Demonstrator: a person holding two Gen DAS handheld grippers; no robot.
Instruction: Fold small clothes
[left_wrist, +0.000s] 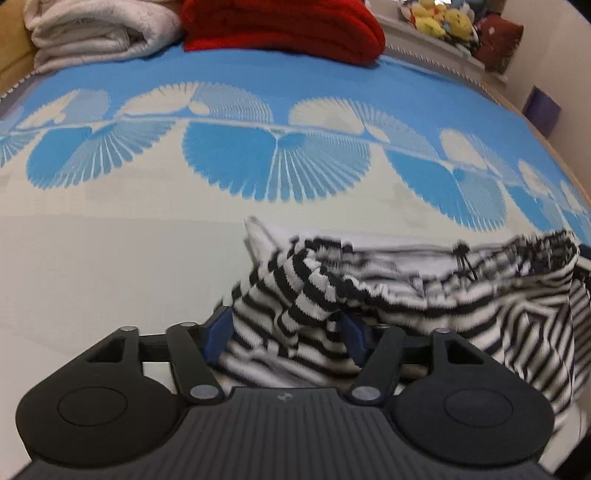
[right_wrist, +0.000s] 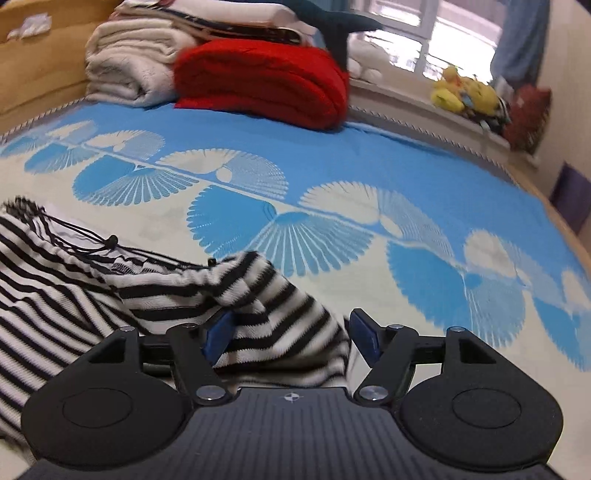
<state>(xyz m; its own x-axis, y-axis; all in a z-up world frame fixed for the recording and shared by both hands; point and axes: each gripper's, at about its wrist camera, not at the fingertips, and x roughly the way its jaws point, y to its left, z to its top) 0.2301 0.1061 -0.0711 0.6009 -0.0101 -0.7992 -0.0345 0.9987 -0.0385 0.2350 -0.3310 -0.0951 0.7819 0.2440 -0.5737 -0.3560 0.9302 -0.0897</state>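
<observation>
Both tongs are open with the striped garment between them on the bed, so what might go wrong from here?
1. The striped garment lies bunched between the left tongs, not flat; closing now may pinch several layers and set a crooked fold.
2. The drawstring lies loose across the waistband and may snag or get folded in.
3. In the right tongs the cloth sits against the left pad with a gap at the right pad, so a grip there may be shallow and slip.

Striped garment (left_wrist: 406, 302) lies on the bed (left_wrist: 110, 258), near edge. Left gripper (left_wrist: 284, 332) at its left end, right gripper (right_wrist: 291, 332) at its right end. Folded blankets (right_wrist: 258, 81) stacked behind; plush toys (right_wrist: 465, 92) on sill, far right.
</observation>
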